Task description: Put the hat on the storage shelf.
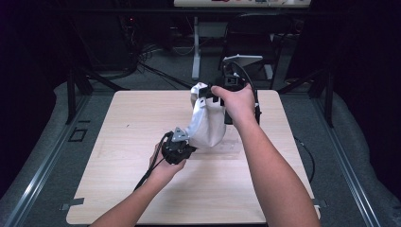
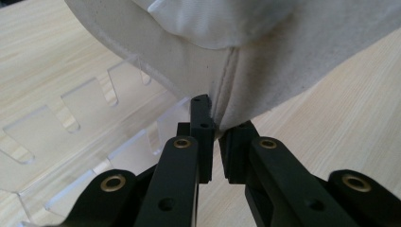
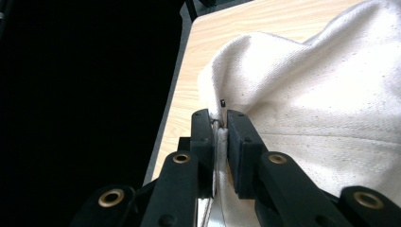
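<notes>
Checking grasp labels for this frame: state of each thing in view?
cloth bag: lifted upright off the table, pinched at top and bottom edges.
left hand-held gripper: shut on the cloth bag's lower seam.
right hand-held gripper: shut on the cloth bag's top edge.
clear slotted plate: lying flat on the table, under the bag.

A lab or recording studio, pale wooden bench (image 1: 142,189) on grey floor (image 1: 42,156), dark surroundings, tangled cables (image 1: 142,56), black frame stands (image 1: 73,92), white desk leg (image 1: 196,47) behind
</notes>
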A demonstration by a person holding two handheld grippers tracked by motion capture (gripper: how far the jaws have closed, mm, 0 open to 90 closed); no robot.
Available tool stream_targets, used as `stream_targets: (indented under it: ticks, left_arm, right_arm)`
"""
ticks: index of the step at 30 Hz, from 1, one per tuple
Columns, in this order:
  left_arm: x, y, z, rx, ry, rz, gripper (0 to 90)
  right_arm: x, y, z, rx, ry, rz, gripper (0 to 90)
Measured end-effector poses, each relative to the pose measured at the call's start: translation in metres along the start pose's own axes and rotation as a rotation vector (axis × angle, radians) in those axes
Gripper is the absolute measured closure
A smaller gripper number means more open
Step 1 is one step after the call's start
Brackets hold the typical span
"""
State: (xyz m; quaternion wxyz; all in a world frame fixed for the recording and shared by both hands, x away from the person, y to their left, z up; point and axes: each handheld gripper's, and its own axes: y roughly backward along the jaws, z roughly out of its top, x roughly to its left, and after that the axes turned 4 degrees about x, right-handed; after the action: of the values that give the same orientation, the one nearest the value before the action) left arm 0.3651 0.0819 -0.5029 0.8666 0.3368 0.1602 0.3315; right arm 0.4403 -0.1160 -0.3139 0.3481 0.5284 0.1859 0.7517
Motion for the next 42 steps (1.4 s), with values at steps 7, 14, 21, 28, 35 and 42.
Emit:
stream_targets:
  ticks: [7, 14, 21, 28, 35, 42]
  left_arm:
    - [0.001, -0.011, -0.007, 0.044, 0.005, 0.003, 85.5]
    - [0.003, -0.011, -0.009, 0.033, 0.022, -0.004, 84.8]
    - [0.001, -0.01, -0.01, 0.034, 0.028, 0.009, 81.5]
    - [0.0, -0.009, -0.013, 0.022, 0.013, 0.02, 76.5]
    - [-0.001, -0.004, -0.013, -0.005, -0.002, 0.021, 71.2]
    - [0.002, 0.002, -0.016, -0.024, 0.005, 0.024, 66.0]
  right_arm:
    - [-0.01, -0.008, -0.002, 0.017, -0.012, -0.029, 82.0]
    - [-0.015, -0.012, -0.003, 0.013, -0.017, -0.019, 82.0]
    - [-0.02, -0.013, -0.003, 0.01, -0.025, -0.017, 82.0]
    - [-0.026, -0.012, -0.005, 0.008, -0.032, -0.015, 82.0]
    - [-0.032, -0.01, -0.006, 0.004, -0.036, -0.021, 82.0]
    - [-0.034, -0.009, -0.007, 0.003, -0.035, -0.028, 82.0]
